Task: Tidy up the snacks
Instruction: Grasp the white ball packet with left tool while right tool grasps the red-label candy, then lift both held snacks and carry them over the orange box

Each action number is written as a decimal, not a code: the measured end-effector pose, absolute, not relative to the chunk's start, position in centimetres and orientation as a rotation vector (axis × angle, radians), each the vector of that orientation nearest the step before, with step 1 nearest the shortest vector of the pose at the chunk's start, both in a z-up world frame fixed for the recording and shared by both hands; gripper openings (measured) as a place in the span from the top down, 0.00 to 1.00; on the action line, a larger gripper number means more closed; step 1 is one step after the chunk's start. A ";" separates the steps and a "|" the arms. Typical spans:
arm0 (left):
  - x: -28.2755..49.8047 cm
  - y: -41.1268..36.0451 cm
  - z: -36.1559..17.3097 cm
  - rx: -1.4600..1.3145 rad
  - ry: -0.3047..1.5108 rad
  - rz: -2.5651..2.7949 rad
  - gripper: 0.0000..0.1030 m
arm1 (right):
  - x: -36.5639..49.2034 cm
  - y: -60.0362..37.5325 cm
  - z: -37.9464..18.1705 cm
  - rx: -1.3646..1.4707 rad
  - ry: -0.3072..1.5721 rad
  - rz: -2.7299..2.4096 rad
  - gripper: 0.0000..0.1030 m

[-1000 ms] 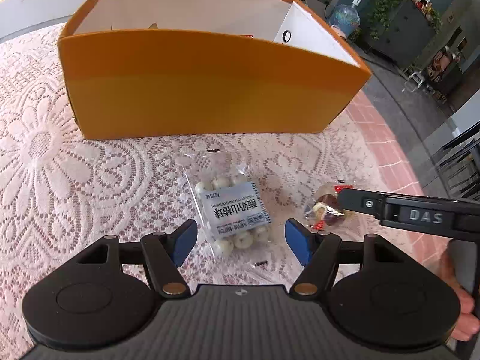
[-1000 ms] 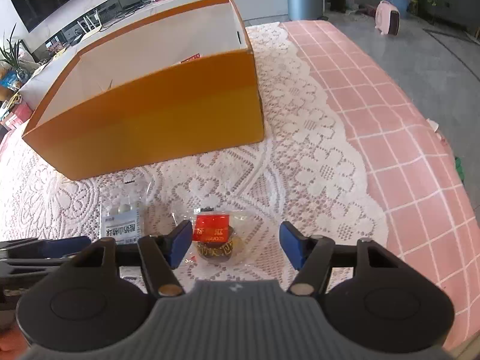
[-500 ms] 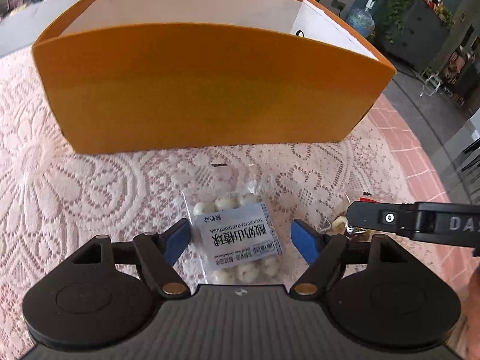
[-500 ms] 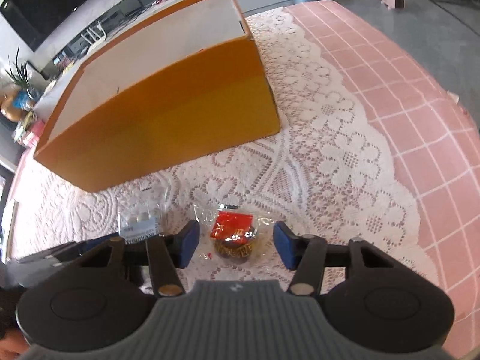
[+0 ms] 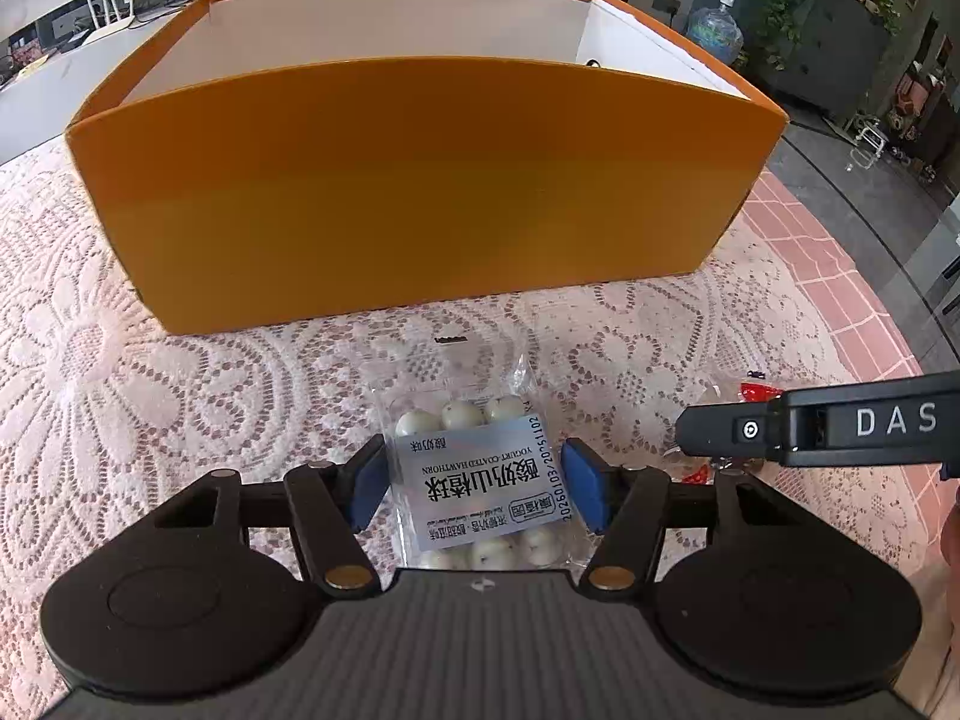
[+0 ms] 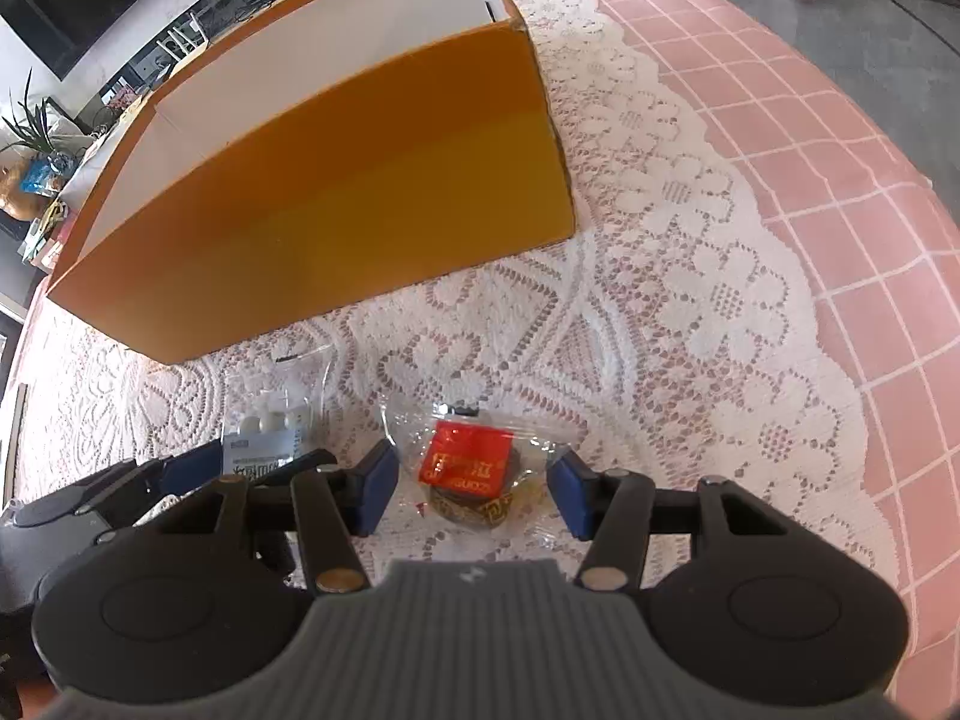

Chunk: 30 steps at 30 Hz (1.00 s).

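Note:
A clear bag of white yogurt-coated hawthorn balls (image 5: 480,480) with a grey label lies on the lace cloth. My left gripper (image 5: 474,489) is open, its blue pads on either side of the bag. A clear packet with a red label and a dark pastry (image 6: 474,477) lies between the blue pads of my open right gripper (image 6: 474,489). The hawthorn bag also shows in the right wrist view (image 6: 270,432), partly under the left gripper. An orange box (image 5: 414,180) with white inner walls stands open just behind both snacks; it also shows in the right wrist view (image 6: 336,204).
The table carries a white lace cloth (image 6: 660,312) over a pink checked cloth (image 6: 840,192). The right gripper's arm, marked DAS (image 5: 840,426), crosses the left view at right. The table edge curves away at the right.
Both grippers have moved forward and down, so each snack now sits between its gripper's pads. The pads stay apart.

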State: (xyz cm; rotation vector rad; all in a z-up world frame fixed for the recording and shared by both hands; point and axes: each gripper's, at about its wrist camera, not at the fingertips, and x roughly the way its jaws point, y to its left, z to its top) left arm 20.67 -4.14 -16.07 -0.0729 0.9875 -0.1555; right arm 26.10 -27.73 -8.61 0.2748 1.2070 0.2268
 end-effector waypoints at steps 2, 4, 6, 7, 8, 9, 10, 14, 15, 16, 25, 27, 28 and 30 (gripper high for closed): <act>20.4 -3.9 -15.7 -0.082 0.989 -0.154 0.33 | 26.2 -27.8 -8.7 0.273 1.214 0.228 0.49; 20.1 -3.6 -15.5 -0.083 0.994 -0.146 0.33 | 26.3 -27.7 -8.9 0.265 1.227 0.229 0.55; 19.9 -3.5 -15.2 -0.076 0.992 -0.128 0.33 | 26.4 -27.8 -9.0 0.262 1.234 0.227 0.59; 19.8 -3.4 -15.0 -0.078 0.989 -0.124 0.33 | 26.4 -27.8 -9.0 0.264 1.233 0.230 0.61; 19.6 -3.2 -14.8 -0.084 0.985 -0.123 0.33 | 26.4 -27.9 -9.0 0.264 1.230 0.234 0.62; 19.5 -3.0 -14.5 -0.094 0.981 -0.124 0.33 | 26.3 -27.8 -8.9 0.262 1.228 0.236 0.63; 19.4 -2.8 -14.2 -0.106 0.976 -0.124 0.33 | 26.3 -27.8 -8.9 0.259 1.226 0.237 0.64; 18.5 -1.8 -12.5 -0.139 0.946 -0.130 0.33 | 26.0 -27.8 -8.5 0.261 1.199 0.239 0.65; 18.3 -1.6 -12.1 -0.145 0.940 -0.132 0.33 | 25.8 -27.9 -8.2 0.265 1.185 0.238 0.65; 18.0 -1.3 -11.7 -0.155 0.934 -0.136 0.33 | 25.7 -27.9 -8.1 0.270 1.174 0.238 0.65; 16.4 0.0 -7.7 -0.239 0.861 -0.217 0.33 | 24.0 -28.7 -5.4 0.263 1.041 0.192 0.66; 16.4 0.3 -6.8 -0.250 0.847 -0.226 0.33 | 23.4 -28.9 -4.4 0.259 1.006 0.194 0.66; 16.4 0.4 -6.4 -0.255 0.837 -0.233 0.33 | 23.2 -28.9 -4.0 0.251 0.995 0.194 0.66; 16.6 0.7 -5.5 -0.265 0.817 -0.246 0.33 | 22.8 -28.6 -2.9 0.228 0.970 0.195 0.66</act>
